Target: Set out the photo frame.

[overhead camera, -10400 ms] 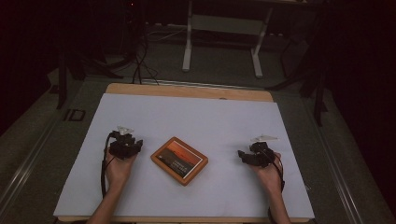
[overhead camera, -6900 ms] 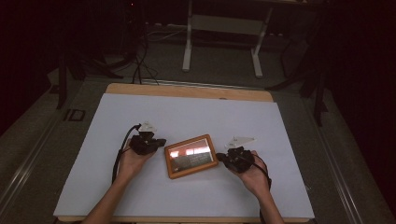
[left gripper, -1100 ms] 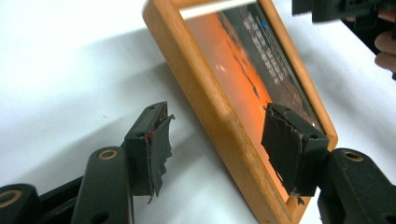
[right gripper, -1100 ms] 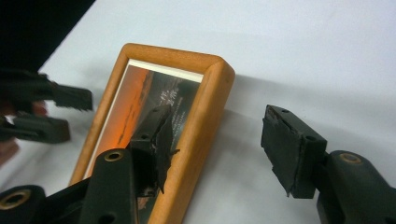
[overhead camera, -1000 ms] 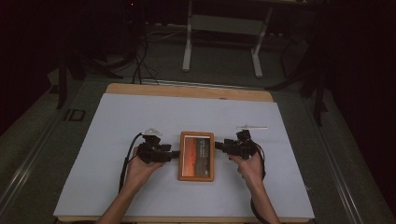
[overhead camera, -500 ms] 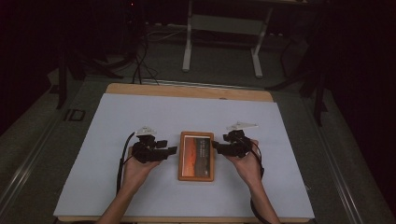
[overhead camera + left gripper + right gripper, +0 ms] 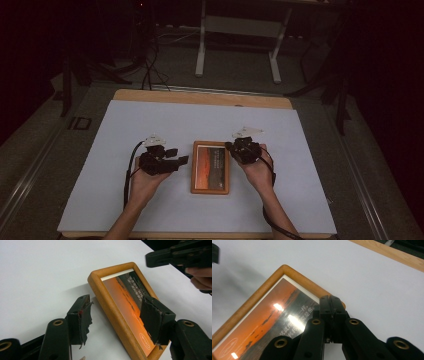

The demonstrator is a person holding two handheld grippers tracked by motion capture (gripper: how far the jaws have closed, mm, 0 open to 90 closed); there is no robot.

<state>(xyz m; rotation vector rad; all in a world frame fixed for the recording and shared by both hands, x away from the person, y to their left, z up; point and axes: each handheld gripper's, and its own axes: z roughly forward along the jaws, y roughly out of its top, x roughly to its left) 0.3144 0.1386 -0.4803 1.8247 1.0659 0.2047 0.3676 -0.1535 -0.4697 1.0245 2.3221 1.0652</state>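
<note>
A wooden picture frame [image 7: 210,167] with an orange sunset print lies flat on the white table top, long side pointing away from me. My left gripper [image 7: 178,155] sits just left of it, open. In the left gripper view the left gripper [image 7: 117,315] straddles the frame's [image 7: 107,300] left rail, one pad over the table and one over the print, neither pressing. My right gripper [image 7: 229,146] is at the frame's far right corner. Its jaws have just been closing and now meet with nothing between them, and the right gripper [image 7: 332,298] hovers over the frame's [image 7: 262,305] corner.
The white sheet [image 7: 150,125] covers a wooden table whose bare edge [image 7: 200,97] shows at the back. Beyond it, on the dark floor, are a white stand [image 7: 235,45] and cables. A hand with the right gripper [image 7: 160,258] shows in the left gripper view.
The right gripper has shifted a little toward the frame's far right corner and its jaws have come together. The left gripper and the frame have stayed put.
</note>
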